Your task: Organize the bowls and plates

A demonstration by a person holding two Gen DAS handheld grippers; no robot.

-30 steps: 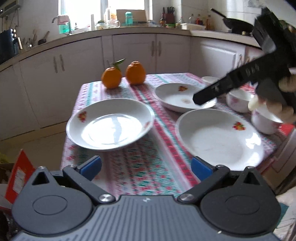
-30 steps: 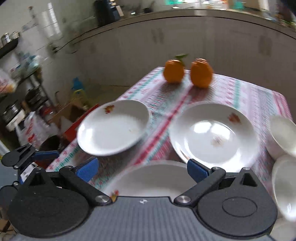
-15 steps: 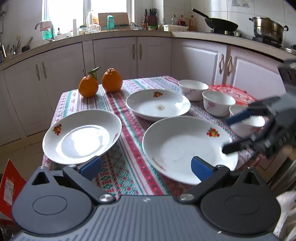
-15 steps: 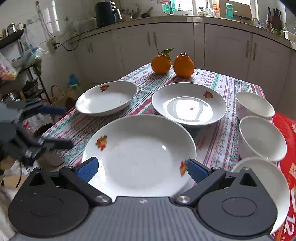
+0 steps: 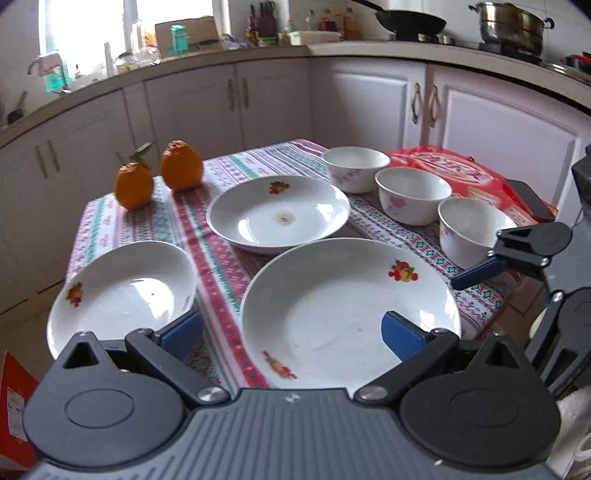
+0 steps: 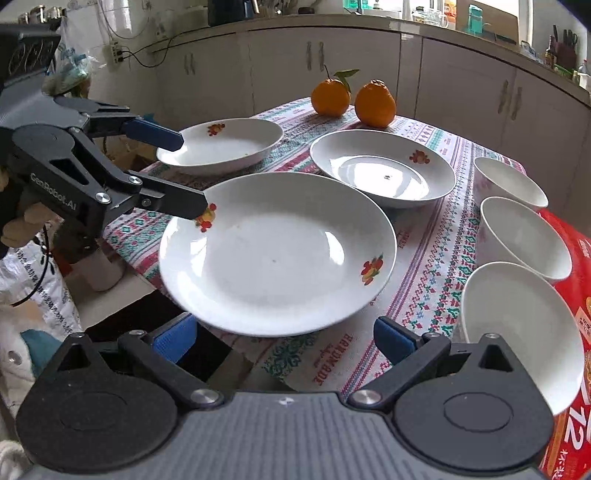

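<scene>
Now left claw [image 6: 184, 170] hovering open, lower finger overlapping big plate [image 6: 277, 254] rim; right claw [image 6: 284, 336] waiting open, plate just ahead. Advising: straddle rim squarely, close gently.

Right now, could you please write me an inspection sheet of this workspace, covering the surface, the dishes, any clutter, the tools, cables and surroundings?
Surface: table under a patterned tablecloth.
Job's things: three plates apart, unstacked: large plate nearest, overhanging the table edge; middle plate; far plate. Three bowls in a row beside them, unstacked.
Clutter: two oranges at the far end; red box under or beside the bowls; dark phone on it.
Tools: left tool open, one finger at the large plate's rim; right tool open, empty.
Cables: wall cord behind the table.
Surroundings: white cabinets, wok and pot on the counter.
</scene>
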